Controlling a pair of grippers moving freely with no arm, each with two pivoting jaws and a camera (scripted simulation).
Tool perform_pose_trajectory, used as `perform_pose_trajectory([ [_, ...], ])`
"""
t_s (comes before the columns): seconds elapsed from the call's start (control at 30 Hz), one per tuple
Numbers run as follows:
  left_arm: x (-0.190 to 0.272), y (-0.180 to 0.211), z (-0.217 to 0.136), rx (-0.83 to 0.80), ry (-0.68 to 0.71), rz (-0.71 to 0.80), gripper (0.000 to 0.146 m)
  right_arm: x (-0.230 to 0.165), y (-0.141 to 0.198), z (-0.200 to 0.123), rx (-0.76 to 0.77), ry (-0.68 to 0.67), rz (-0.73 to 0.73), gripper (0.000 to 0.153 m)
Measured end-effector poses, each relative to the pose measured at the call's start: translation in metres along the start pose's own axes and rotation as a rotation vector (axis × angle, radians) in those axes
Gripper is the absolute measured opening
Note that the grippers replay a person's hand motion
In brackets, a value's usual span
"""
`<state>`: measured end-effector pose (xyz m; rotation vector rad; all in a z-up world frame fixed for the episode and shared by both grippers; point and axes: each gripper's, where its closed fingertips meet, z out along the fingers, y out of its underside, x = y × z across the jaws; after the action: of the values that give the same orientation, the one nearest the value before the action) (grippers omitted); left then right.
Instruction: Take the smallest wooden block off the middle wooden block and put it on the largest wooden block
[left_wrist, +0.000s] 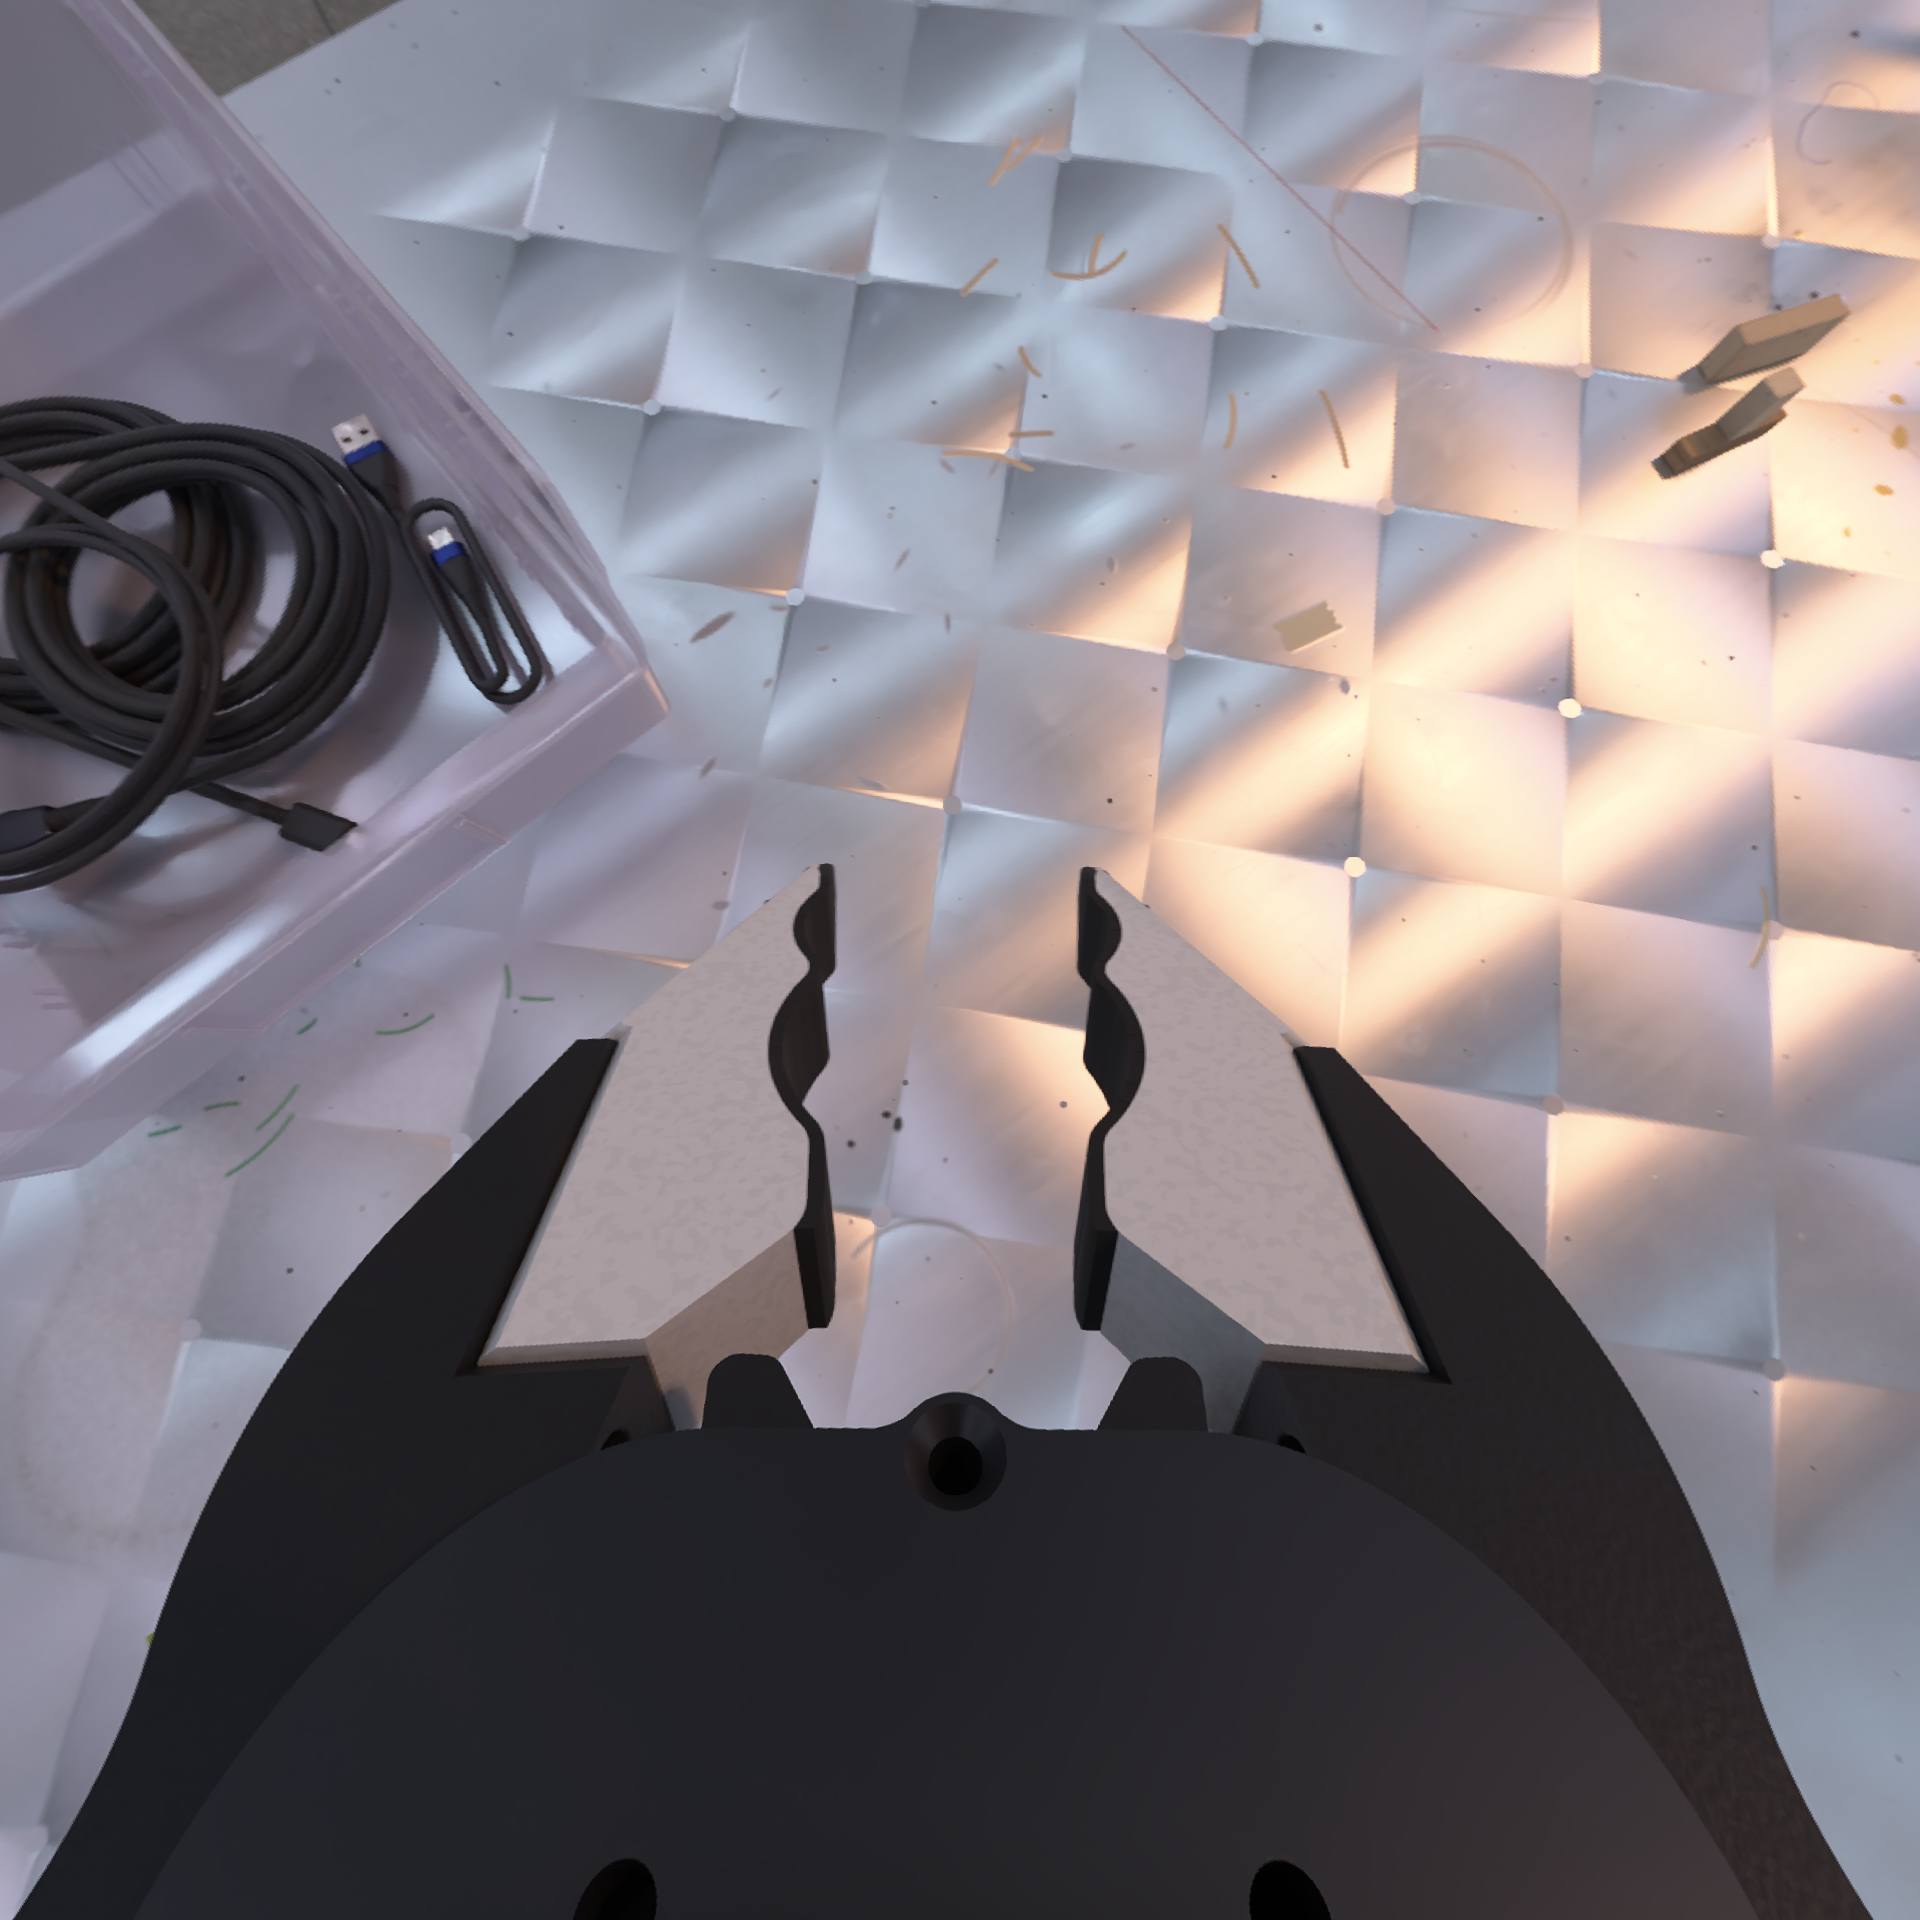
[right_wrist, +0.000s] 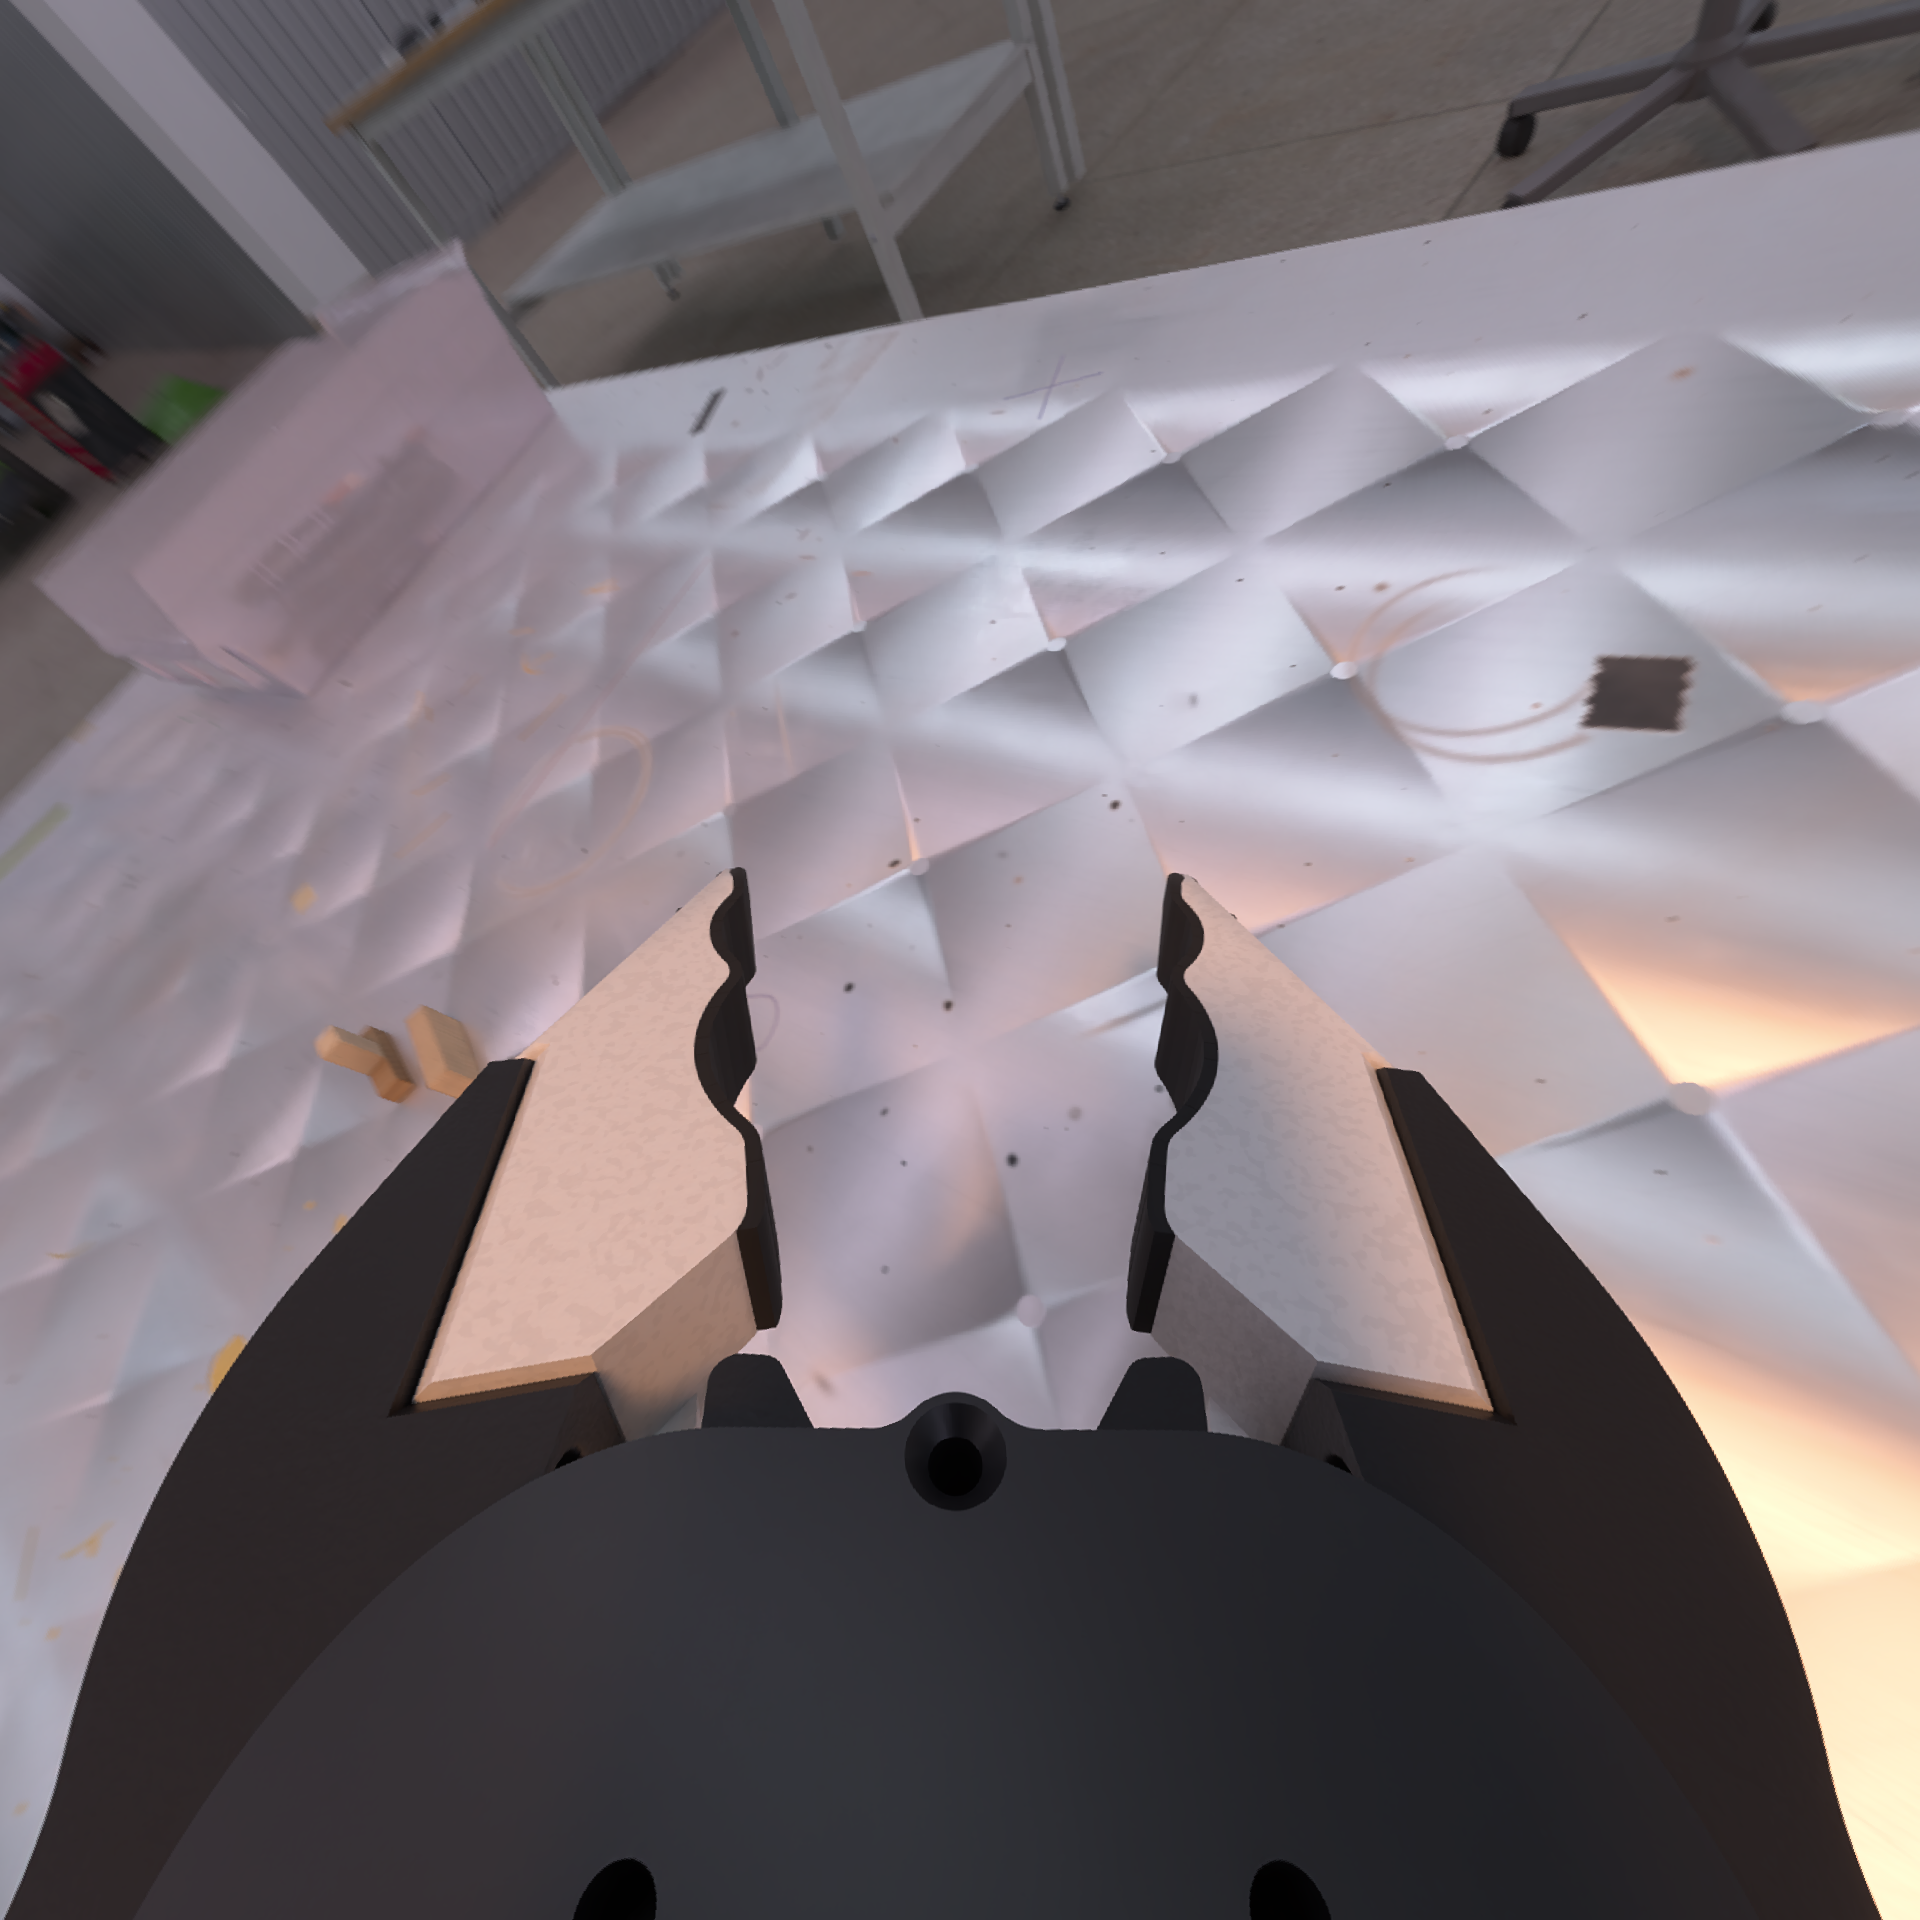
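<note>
Three pale wooden blocks lie on the shiny quilted metal tabletop (left_wrist: 1143, 540). In the left wrist view they are far to the upper right: the largest block (left_wrist: 1766, 338), and just in front of it the middle block (left_wrist: 1704, 445) with the smallest block (left_wrist: 1779, 387) on its far end. My left gripper (left_wrist: 956, 883) is open and empty, well short and left of them. In the right wrist view the largest block (right_wrist: 442, 1044) and the middle block (right_wrist: 390, 1081) carrying the smallest (right_wrist: 348, 1042) sit left of my left finger. My right gripper (right_wrist: 956, 894) is open and empty.
A clear plastic box (left_wrist: 582, 582) with coiled black USB cables (left_wrist: 187, 582) stands at the left. It is blurred in the right wrist view (right_wrist: 301, 582). Scraps, a dark patch (right_wrist: 1636, 694) and thin loops litter the table. The table's far edge (right_wrist: 1143, 301) faces a shelf rack and a chair base.
</note>
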<state>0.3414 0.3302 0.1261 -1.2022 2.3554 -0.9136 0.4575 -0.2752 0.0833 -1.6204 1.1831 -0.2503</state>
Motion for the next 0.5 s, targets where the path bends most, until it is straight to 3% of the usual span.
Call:
perform_pose_trajectory([
  [0.07, 0.004, 0.001, 0.0, -0.001, 0.031, -0.001, 0.057, 0.004, -0.002, -0.004, -0.018, 0.056, -0.059, 0.083],
  [0.17, 0.009, 0.004, -0.001, -0.018, 0.057, 0.007, 0.062, 0.01, -0.004, -0.01, -0.043, 0.154, -0.155, 0.09],
  [0.3, 0.013, 0.009, -0.001, -0.046, 0.082, 0.023, 0.062, 0.015, -0.002, -0.014, -0.097, 0.236, -0.261, 0.096],
  [0.4, 0.015, 0.014, 0.001, -0.078, 0.082, 0.035, 0.059, 0.022, 0.007, -0.016, -0.189, 0.294, -0.336, 0.112],
  [0.5, 0.016, 0.019, 0.005, -0.107, 0.089, 0.036, 0.056, 0.035, 0.011, -0.023, -0.265, 0.393, -0.427, 0.119],
])
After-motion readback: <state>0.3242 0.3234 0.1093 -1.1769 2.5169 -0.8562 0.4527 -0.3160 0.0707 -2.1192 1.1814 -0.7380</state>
